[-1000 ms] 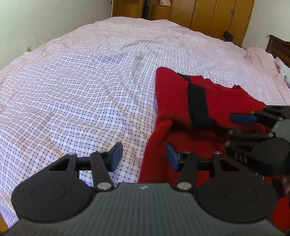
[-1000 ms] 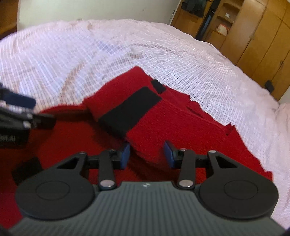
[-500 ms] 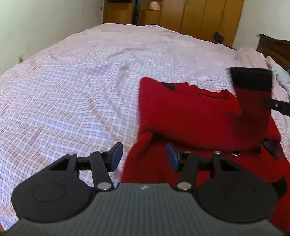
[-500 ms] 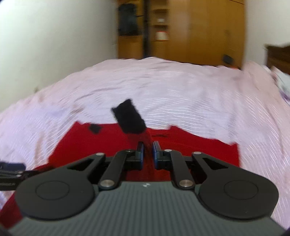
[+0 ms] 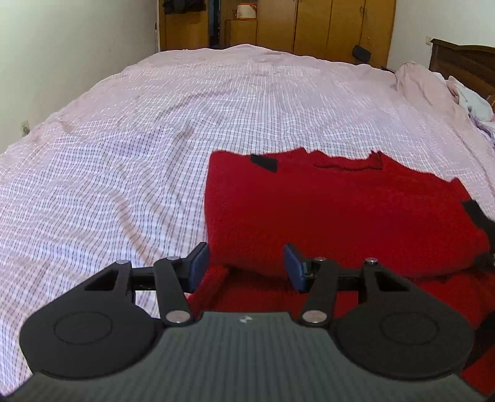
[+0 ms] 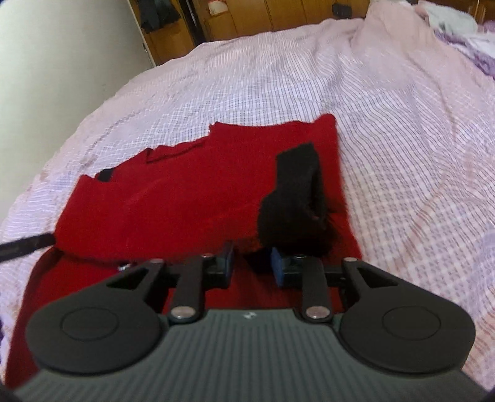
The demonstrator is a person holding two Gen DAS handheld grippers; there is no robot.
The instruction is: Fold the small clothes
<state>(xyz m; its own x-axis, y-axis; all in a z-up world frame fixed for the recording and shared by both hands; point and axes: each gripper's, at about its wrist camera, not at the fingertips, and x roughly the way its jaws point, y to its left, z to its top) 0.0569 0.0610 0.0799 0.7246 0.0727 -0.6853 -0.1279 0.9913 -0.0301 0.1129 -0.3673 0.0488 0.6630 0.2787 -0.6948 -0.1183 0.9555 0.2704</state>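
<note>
Red knit: the sweater (image 5: 324, 210) lies on the right of the checked bedspread (image 5: 139, 148), body flat, one side already doubled over along a soft rounded fold.
Bedspread: pale pink-and-white check cotton, thin and lightly creased, covering a wide bed; wooden wardrobes (image 5: 324, 27) stand beyond it.
What changed: the sleeve that hung lifted in the air half a second ago now rests across the sweater's right side, its black cuff (image 6: 294, 198) crumpled in a heap on the red.
Meaning for the task: the sleeve fold looks laid in; judging by the bunched cuff, it may want smoothing before the body is folded again.
Right gripper (image 6: 252, 266): jaws have just been opening; the blue pads stand apart just short of the cuff, with nothing pinched between them, so the sleeve is let go.
Left gripper (image 5: 246, 267): jaws parted and empty, poised over the near-left edge of the sweater, gripping nothing.
Small detail: a black tab (image 5: 263, 162) sits near the sweater's far edge, beside the collar line.
</note>
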